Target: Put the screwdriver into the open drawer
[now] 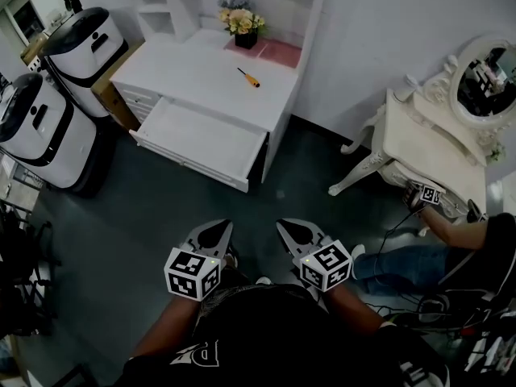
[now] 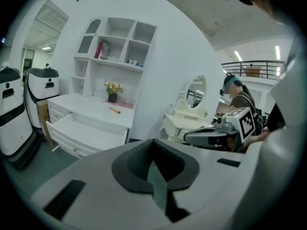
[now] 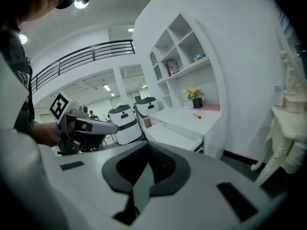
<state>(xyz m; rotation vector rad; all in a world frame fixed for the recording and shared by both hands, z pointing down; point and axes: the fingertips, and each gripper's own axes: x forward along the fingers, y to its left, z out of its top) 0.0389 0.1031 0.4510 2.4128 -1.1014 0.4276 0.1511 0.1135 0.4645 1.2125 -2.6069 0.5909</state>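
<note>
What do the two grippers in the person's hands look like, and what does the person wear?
The left claw and right claw are pale grey pointed shells with dark ribbed pads inside. Behind them, the left cube and right cube are white with black square markers. The person wears a black top.

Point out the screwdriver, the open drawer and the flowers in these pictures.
screwdriver [image 1: 248, 77]: head view, middle of its length, on the desk top.
open drawer [image 1: 197, 139]: head view, bare inside bottom.
flowers [image 1: 240, 20]: head view, the yellow blooms.
</note>
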